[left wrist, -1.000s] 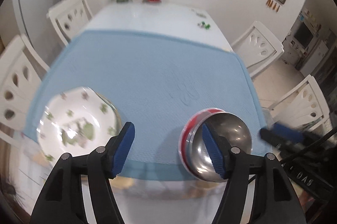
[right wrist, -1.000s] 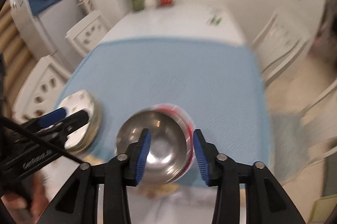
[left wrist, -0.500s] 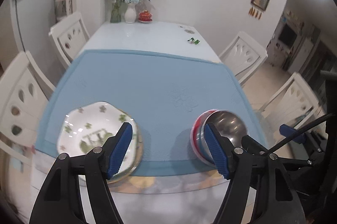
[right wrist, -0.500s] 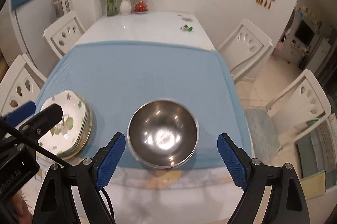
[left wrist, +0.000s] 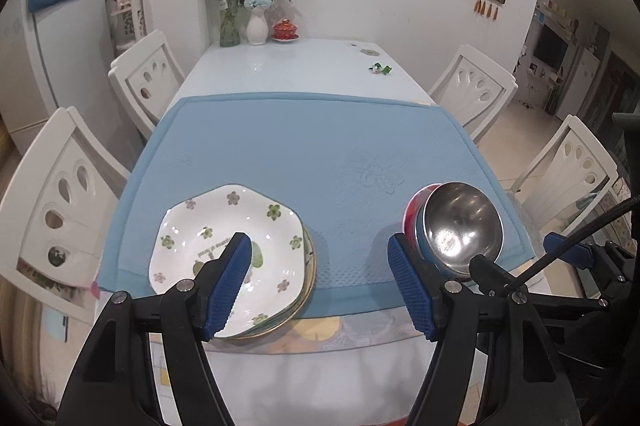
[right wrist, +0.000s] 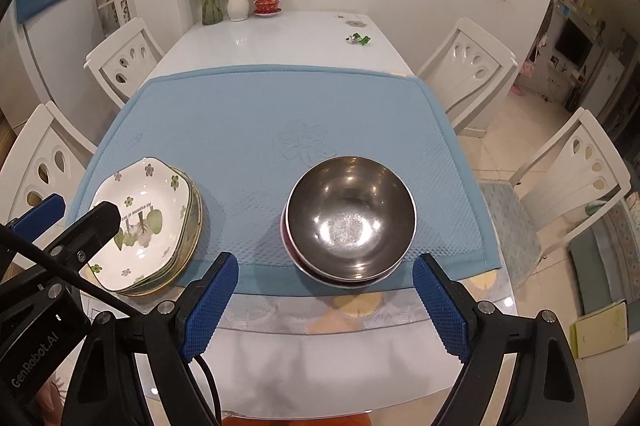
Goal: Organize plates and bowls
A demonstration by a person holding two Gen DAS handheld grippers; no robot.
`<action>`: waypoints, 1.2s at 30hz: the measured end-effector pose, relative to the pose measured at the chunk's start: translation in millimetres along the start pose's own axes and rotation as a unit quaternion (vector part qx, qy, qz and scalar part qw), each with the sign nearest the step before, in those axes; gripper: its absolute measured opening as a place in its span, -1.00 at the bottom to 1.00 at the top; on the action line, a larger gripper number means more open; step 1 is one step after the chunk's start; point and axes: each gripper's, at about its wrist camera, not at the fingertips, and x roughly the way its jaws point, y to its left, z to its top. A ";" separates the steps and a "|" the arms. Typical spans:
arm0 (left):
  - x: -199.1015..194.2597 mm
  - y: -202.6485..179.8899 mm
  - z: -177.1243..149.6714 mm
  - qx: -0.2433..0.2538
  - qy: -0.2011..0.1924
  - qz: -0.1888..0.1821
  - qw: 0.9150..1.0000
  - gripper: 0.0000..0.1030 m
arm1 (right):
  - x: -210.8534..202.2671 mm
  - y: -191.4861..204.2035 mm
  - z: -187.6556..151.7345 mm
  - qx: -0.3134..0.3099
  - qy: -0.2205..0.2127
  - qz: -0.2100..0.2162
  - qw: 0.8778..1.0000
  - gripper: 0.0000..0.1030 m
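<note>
on the left, the stack of flowered plates [left wrist: 232, 254] is sitting at the near left corner of the blue mat [left wrist: 320, 145], its front edge hanging a little over the mat's hem toward the near edge of the table [left wrist: 280, 65]. the left gripper [left wrist: 320, 282] is hovering above that near edge, jaws standing fairly wide and gripping nothing; its left pad is only overlapping the top plate in the view, not pressing on it.

moving right, the steel bowl [right wrist: 352, 216] is resting nested on top of a red bowl [left wrist: 412, 211], with what may be a blue one between them, though only a thin sliver is showing, so i am not sure. this bowl stack is sitting at the near right part of the mat, well apart from the plates. the right gripper [right wrist: 326, 302] is hanging just short of it with jaws spread wider than the bowl and nothing between the pads.

judging by the layout, the sorting is looking done or nearly so: plates in one pile, bowls in the other, both tools free. if anything is remaining, the next move is probably calling for a gentle nudge of the plates fully onto the mat, or simply drawing both tools clear without clipping a rim.
</note>
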 end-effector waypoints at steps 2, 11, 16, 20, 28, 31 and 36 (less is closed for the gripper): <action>1.7 5.7 -2.6 -0.007 0.006 0.000 1.000 0.34 | -0.2 3.3 -1.7 -0.002 0.002 0.000 1.000 0.70; 6.5 12.5 -12.2 -0.008 0.018 -0.005 1.000 0.34 | 2.4 5.5 -13.5 0.013 0.016 0.000 1.000 0.69; 6.4 6.9 -15.1 0.002 0.023 -0.015 1.000 0.34 | 2.3 0.4 -17.6 0.027 0.023 -0.005 0.999 0.70; 8.3 3.7 -18.4 0.007 0.030 -0.023 0.999 0.34 | 3.5 -5.2 -20.8 0.041 0.030 -0.003 0.999 0.70; 8.8 -1.8 -19.5 0.019 0.031 -0.030 0.999 0.34 | 3.3 -10.1 -24.2 0.058 0.034 -0.002 0.998 0.70; 11.3 -0.6 -19.9 0.017 0.035 -0.030 0.999 0.34 | 5.8 -11.2 -24.3 0.062 0.040 0.003 0.997 0.70; 13.9 1.9 -18.8 0.011 0.040 -0.038 0.998 0.34 | 6.2 -10.3 -24.0 0.062 0.041 0.003 0.997 0.69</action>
